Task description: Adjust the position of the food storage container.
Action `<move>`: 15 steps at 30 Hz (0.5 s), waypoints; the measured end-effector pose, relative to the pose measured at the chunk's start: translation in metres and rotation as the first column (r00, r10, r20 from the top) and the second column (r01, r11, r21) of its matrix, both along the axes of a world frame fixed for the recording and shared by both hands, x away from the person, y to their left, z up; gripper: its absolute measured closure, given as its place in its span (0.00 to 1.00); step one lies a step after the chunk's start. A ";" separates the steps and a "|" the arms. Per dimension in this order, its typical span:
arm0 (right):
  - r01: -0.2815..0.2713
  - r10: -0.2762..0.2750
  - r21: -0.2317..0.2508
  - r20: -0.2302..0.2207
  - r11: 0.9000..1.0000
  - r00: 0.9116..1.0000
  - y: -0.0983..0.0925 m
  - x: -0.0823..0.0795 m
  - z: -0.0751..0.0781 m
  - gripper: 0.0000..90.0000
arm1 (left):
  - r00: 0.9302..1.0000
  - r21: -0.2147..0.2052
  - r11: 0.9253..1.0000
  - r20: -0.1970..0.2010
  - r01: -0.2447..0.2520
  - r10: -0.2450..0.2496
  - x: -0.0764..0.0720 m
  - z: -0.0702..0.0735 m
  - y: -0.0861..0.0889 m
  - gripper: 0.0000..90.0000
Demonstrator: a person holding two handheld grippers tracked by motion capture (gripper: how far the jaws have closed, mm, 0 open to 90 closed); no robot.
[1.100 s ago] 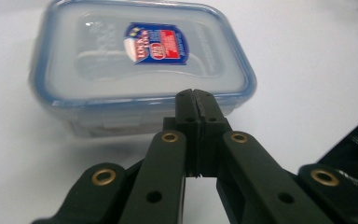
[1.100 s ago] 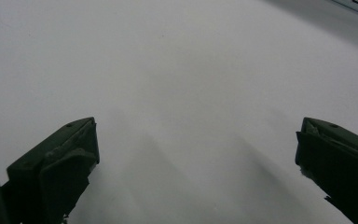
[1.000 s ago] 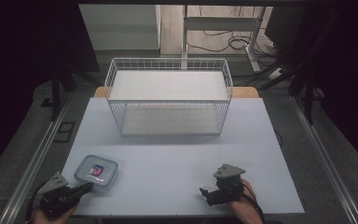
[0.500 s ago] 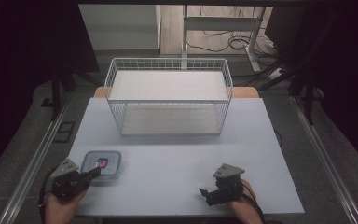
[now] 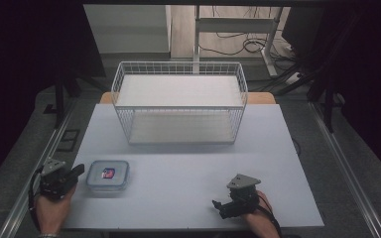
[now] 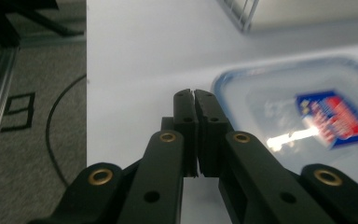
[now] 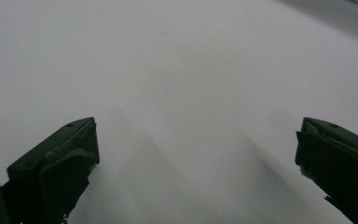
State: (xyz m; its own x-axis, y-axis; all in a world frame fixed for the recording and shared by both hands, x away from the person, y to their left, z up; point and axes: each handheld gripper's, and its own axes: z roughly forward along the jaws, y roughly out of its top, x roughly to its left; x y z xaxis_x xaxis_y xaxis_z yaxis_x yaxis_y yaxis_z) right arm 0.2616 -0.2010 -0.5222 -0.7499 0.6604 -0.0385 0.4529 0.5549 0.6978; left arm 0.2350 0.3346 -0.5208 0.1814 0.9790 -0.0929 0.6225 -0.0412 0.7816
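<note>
Container (image 6: pixel 303 121) runs off-frame beside left gripper's (image 6: pixel 195 95) pressed-together jaws; right gripper's (image 7: pixel 196 140) jaws spread.

A data-recording lab or test room, not a home: a plain white rectangular table (image 5: pixel 188 163) stands on grey carpet (image 5: pixel 25 148), flanked by aluminium rails (image 5: pixel 39 168) along its sides. Around it hang dark curtains or screens (image 5: pixel 25 64) (the surroundings are nearly black). Behind the table, loose black cables (image 5: pixel 238 42) trail across a pale floor beside a white metal desk frame (image 5: pixel 238 25). A white wire-mesh basket (image 5: pixel 178 106) sits staged at the table's far edge.
</note>
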 end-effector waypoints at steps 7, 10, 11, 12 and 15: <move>-0.004 0.004 -0.002 -0.009 1.000 1.000 0.000 0.000 0.001 0.00 | 0.998 -0.007 0.999 -0.046 0.045 -0.045 0.004 -0.008 -0.012 1.00; -0.004 0.004 -0.004 -0.012 1.000 1.000 0.000 0.000 0.000 0.00 | 0.995 -0.010 0.997 -0.057 0.079 -0.079 0.005 -0.008 -0.022 1.00; -0.004 0.004 -0.005 -0.012 1.000 1.000 0.000 0.000 0.000 0.00 | 0.994 -0.009 0.996 -0.060 0.091 -0.091 0.006 -0.008 -0.027 1.00; -0.004 0.004 -0.005 -0.011 1.000 1.000 0.000 0.000 0.000 0.00 | 0.993 -0.005 0.995 -0.062 0.104 -0.105 0.007 -0.007 -0.030 1.00; -0.004 0.004 -0.006 -0.012 1.000 1.000 0.000 0.000 0.000 0.00 | 0.990 -0.003 0.992 -0.065 0.128 -0.128 0.010 -0.006 -0.042 1.00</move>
